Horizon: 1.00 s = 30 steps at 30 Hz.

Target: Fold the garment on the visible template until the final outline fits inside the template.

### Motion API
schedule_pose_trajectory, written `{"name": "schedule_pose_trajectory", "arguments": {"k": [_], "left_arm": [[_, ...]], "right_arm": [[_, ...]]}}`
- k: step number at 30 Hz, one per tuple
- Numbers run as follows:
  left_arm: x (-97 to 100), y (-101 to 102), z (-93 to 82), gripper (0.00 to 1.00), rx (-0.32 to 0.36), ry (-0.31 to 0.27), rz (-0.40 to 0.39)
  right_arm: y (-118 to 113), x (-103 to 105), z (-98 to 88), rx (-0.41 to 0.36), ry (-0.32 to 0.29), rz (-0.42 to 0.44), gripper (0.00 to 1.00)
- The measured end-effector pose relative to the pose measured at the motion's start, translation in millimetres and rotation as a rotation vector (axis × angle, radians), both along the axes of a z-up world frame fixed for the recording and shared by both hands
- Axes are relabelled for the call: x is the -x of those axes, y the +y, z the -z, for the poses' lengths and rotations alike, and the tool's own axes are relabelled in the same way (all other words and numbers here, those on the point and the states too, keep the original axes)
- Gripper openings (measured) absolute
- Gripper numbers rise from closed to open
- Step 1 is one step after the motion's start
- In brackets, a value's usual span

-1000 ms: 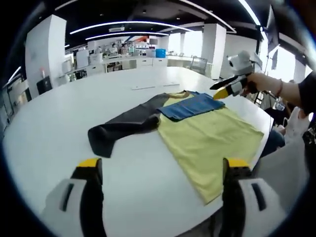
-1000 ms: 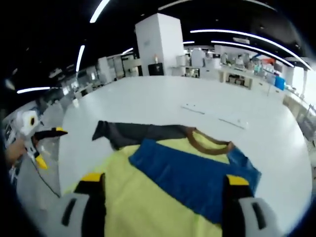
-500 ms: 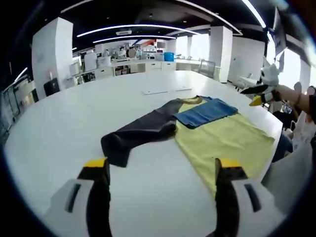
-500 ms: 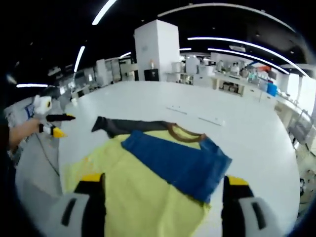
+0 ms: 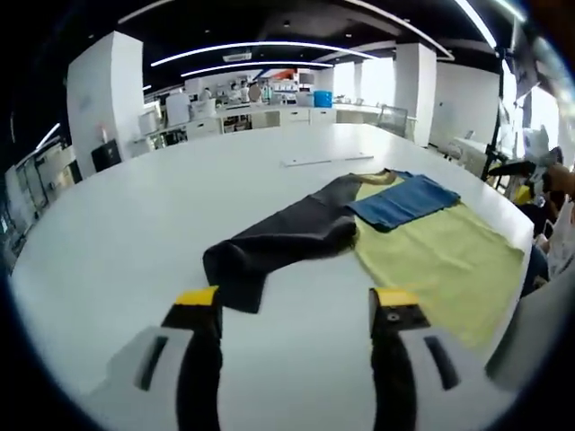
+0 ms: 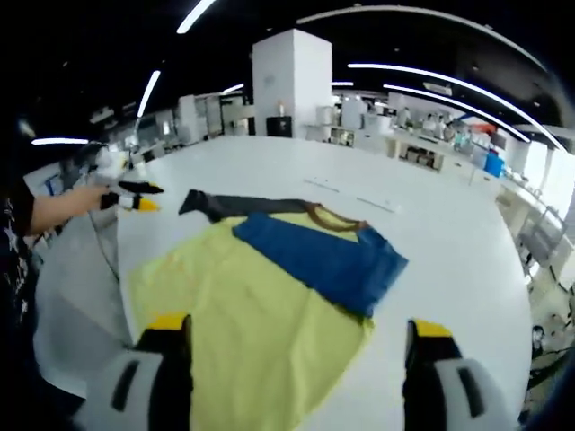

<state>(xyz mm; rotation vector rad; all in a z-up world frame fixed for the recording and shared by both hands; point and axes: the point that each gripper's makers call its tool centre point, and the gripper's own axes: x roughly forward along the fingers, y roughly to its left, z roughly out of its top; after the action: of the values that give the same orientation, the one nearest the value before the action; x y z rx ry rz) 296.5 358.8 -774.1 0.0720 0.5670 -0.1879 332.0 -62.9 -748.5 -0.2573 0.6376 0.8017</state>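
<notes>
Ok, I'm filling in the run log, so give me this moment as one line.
shirt: flat on table | blue sleeve: folded across body | dark sleeve: still out | left gripper: open, empty | right gripper: open, empty

- Left gripper [image 5: 296, 310]: two black jaws tipped with yellow pads, set on pale grey housings with dark slots.
- Right gripper [image 6: 301, 334]: same build, black jaws, yellow tips, light grey rounded housings with dark slots.
- Left of the white table [image 6: 467, 260] in the right gripper view: white gripper body, black jaws, yellow tips, held in a hand [image 6: 97, 197].
- Dark patterned short sleeve [image 6: 11, 215] above that hand's forearm.
</notes>
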Motion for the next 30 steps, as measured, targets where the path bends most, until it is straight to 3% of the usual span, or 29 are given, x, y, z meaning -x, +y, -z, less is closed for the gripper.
{"name": "schedule_pose_trajectory", "arguments": {"k": [13,21,30], "left_arm": [[-24.3,24.9,31.3,0.42,-0.009,0.034,-0.046],[-40.3,31.3,45.5,0.27,-0.029,0.036,-0.073],[-50.5,34.1,59.8,0.18,-0.04,0.066,-0.098]], "right_arm": [[-18.5,18.2,-12.2,-0.043,-0.003,0.078,1.0],[-32.5,18.1,-16.5,-0.043,-0.01,0.139,0.98],[-38.3,15.5,-14.0,-0.037,0.002,0.175,0.95]]}}
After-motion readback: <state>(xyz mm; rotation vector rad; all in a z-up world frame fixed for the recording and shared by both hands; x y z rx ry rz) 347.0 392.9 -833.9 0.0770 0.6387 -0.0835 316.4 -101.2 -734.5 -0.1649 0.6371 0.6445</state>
